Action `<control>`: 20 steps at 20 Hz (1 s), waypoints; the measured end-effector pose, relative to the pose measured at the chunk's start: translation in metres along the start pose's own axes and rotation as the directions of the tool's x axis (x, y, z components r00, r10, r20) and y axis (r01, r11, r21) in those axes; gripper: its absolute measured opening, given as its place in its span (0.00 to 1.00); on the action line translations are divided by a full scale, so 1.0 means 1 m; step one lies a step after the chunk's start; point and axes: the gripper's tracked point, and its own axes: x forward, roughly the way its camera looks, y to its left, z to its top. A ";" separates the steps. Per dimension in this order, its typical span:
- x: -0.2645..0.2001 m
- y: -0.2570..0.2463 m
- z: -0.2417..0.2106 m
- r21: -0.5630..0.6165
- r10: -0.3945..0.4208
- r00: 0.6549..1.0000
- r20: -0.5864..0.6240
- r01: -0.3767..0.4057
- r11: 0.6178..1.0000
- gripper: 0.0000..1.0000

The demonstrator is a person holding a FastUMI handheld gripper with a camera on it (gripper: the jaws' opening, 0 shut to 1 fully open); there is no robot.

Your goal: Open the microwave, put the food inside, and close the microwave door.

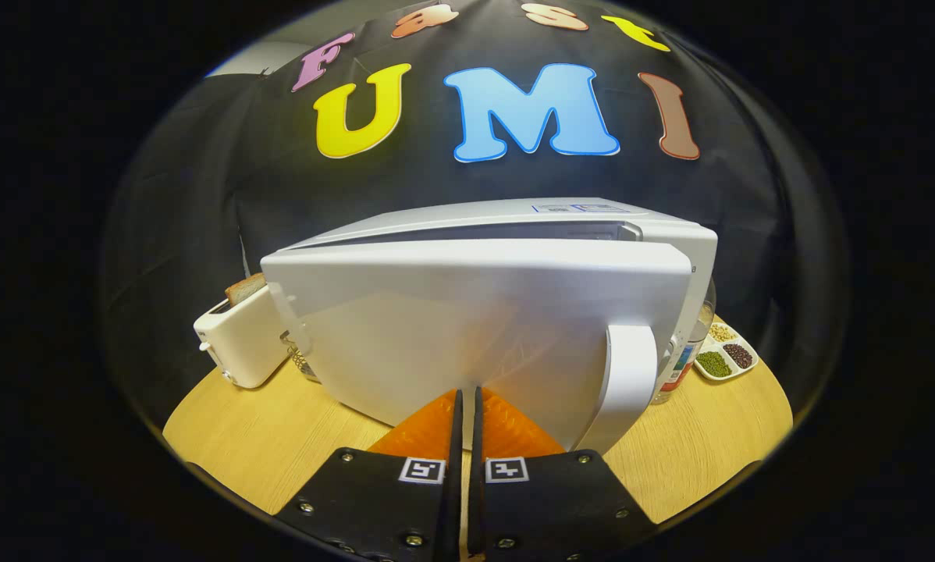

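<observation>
With our claw [467,394] pinched nearly shut on nothing at lower centre, we see its fingertips touching the white boxy microwave's door [467,328], left of its white handle [630,367].

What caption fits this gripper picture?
Shut gripper pushes on the white microwave door, almost closed, toaster beside it.

Closed fingers [467,406] touch the microwave door [467,328].

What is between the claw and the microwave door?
Nothing visible. The claw, its fingers together and holding nothing, points straight at the white microwave door, tips right up at its face, maybe touching. The door handle is just beside the tips.
</observation>
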 end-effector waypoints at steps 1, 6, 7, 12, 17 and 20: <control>0.004 -0.002 0.003 0.005 -0.002 1.000 0.003 0.002 1.000 0.05; 0.024 -0.014 0.018 0.027 -0.026 1.000 0.018 0.025 0.999 0.05; 0.025 -0.015 0.018 0.041 -0.026 1.000 0.010 0.025 0.999 0.05; 0.030 -0.012 0.017 0.014 -0.019 1.000 0.022 0.018 1.000 0.05; 0.032 -0.014 0.014 -0.023 -0.025 0.999 0.019 0.025 0.999 0.05; 0.009 -0.009 0.022 -0.043 -0.017 0.998 0.055 0.019 0.999 0.05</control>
